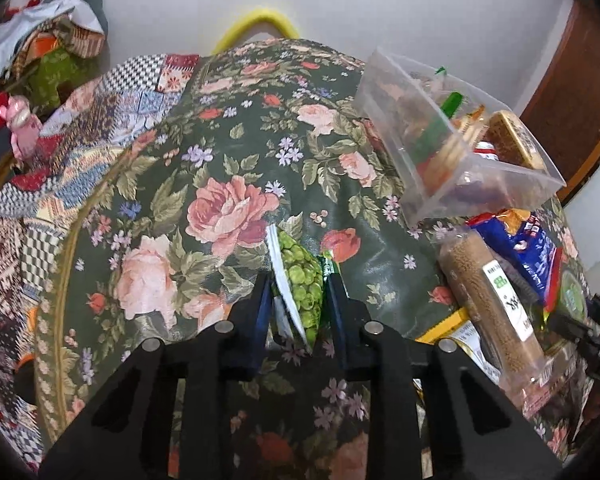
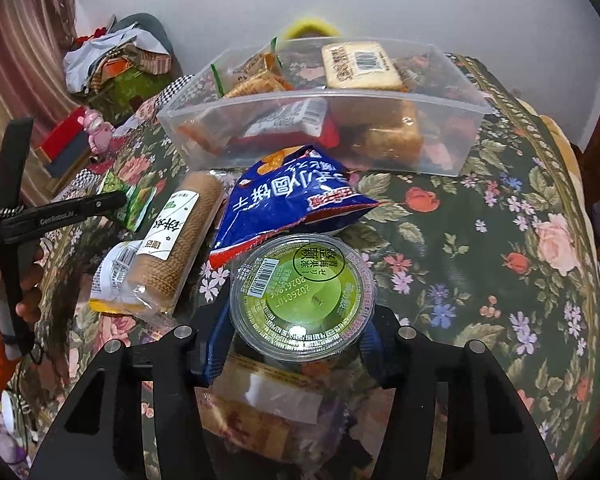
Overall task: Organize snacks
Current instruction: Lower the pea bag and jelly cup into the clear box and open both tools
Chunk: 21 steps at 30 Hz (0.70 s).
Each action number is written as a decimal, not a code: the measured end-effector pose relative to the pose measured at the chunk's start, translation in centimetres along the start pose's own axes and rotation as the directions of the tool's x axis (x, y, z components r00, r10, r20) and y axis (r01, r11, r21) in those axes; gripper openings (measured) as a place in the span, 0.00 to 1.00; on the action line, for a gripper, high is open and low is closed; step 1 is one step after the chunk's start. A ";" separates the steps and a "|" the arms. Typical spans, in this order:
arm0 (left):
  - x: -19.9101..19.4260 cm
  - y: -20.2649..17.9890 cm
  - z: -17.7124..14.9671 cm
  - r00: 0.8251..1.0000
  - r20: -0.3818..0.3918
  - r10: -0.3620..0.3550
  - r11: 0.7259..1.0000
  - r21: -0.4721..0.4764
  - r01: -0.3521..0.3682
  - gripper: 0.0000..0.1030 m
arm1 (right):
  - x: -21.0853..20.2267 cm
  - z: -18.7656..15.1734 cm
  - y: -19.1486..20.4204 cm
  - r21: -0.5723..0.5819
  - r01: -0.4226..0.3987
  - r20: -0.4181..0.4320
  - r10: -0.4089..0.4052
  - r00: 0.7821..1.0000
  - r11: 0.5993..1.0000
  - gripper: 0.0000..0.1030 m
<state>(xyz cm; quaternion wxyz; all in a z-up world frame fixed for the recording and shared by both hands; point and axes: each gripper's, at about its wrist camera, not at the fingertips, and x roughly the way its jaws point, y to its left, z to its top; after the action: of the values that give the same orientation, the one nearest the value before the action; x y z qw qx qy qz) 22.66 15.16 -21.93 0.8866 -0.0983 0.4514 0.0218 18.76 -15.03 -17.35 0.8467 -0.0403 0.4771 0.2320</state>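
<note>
My left gripper (image 1: 298, 288) is shut on a green pea snack packet (image 1: 300, 292) and holds it above the floral tablecloth (image 1: 228, 160); the packet also shows in the right wrist view (image 2: 134, 200). My right gripper (image 2: 300, 328) is shut on a green jelly cup (image 2: 302, 300) with a clear lid. A clear plastic bin (image 2: 320, 108) holding several snacks stands beyond the cup; it also shows in the left wrist view (image 1: 452, 140) at the right. A blue cookie bag (image 2: 292, 200) and a brown biscuit roll (image 2: 176, 240) lie between cup and bin.
A yellow-and-white packet (image 2: 112, 276) lies under the biscuit roll, and a clear wrapped snack (image 2: 268, 396) lies beneath my right gripper. A patchwork cloth (image 1: 60, 168), a pink figure (image 1: 20, 128) and piled fabrics (image 1: 48, 48) sit at the left. A wooden door (image 1: 572, 92) is at right.
</note>
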 end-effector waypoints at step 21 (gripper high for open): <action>-8.2 -6.8 3.7 0.987 0.136 -0.084 0.989 0.133 0.065 0.21 | -4.8 4.1 -2.2 0.023 0.042 0.146 -0.045 0.988 0.999 0.49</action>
<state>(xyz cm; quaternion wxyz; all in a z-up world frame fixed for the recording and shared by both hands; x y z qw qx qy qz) 21.65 9.66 -12.16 0.9211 -0.0563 0.3839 -0.0334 20.79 -17.52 -11.48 0.8846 -0.0253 0.4151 0.2111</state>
